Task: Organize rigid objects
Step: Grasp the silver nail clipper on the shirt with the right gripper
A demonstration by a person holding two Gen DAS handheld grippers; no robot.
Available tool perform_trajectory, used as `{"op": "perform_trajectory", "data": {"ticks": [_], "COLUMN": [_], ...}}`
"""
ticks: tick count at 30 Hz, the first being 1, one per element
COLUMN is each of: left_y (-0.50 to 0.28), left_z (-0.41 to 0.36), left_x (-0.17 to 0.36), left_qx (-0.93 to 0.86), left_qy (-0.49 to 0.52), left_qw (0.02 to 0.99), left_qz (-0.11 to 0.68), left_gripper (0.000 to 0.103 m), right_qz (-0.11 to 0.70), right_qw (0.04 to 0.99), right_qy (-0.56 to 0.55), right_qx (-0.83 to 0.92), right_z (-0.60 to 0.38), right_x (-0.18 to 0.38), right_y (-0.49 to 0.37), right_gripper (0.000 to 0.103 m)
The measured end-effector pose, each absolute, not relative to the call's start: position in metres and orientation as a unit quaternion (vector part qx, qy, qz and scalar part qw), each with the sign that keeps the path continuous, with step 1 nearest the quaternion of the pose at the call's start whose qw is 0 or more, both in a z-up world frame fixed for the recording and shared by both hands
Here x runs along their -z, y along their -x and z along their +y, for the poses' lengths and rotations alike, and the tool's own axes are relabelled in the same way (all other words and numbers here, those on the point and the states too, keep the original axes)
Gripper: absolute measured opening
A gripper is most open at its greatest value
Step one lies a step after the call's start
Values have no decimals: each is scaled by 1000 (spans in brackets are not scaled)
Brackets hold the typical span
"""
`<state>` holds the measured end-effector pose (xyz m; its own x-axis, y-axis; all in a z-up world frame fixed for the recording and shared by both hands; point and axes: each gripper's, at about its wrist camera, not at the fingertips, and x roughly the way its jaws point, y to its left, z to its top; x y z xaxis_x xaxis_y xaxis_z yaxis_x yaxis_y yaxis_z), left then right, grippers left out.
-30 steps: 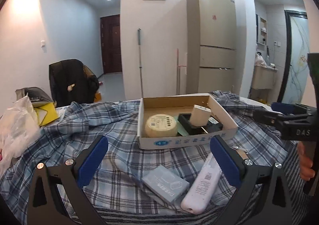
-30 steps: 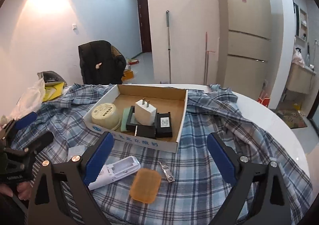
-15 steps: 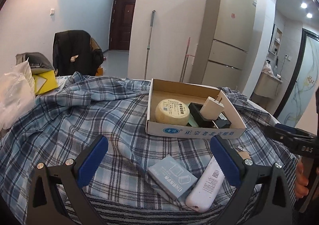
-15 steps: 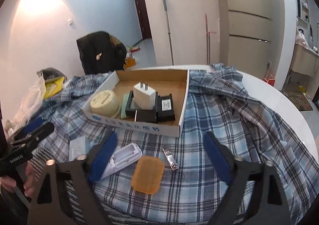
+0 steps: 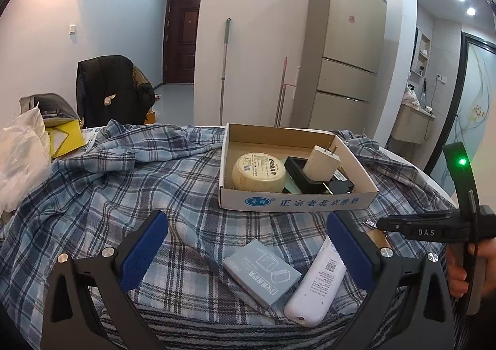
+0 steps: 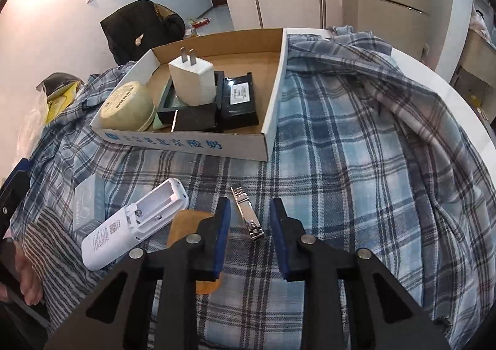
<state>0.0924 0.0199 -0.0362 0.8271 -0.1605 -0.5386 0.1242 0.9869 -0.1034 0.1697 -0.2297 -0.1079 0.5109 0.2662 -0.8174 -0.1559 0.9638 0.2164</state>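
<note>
Plaid cloth (image 6: 356, 145), right gripper (image 6: 249, 235) straddling nail clipper (image 6: 248, 215)

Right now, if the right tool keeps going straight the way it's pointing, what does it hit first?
Most likely the nail clipper, lying on the plaid cloth between the right tool's narrowed fingers. Depth is uncertain; the cardboard box sits farther along.

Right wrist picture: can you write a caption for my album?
Right gripper, jaws narrowed but not shut, lines up on the nail clipper lying on the plaid cloth before the cardboard box.
</note>
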Motion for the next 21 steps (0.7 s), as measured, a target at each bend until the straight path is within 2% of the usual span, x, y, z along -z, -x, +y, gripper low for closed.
{"op": "perform_trajectory", "data": {"ticks": [5,7,8,14,21], "left_y": [-93,-93,-92,-91,-92], "left_z": [18,15,13,10,14], "left_x": [38,38,39,38,39], "left_qx": [76,79,81,87,83], "left_qy": [28,22,17,10,20], "left_qw": [954,953,953,953,952], "left_qz": [290,291,291,290,294], "left_gripper": [103,103,103,103,103], "right_qz": [491,491,493,459,442], "right_qw": [860,861,860,881,877], "right_qy": [-50,-39,-34,-26,-123], "right_qx": [-129,-124,-126,-113,-142], "right_z": [-226,-222,-220,-222,-248], "right_x": [113,116,116,104,92], "right_y": [-169,-171,-171,-164,-159], "right_gripper": [25,11,9,8,8]}}
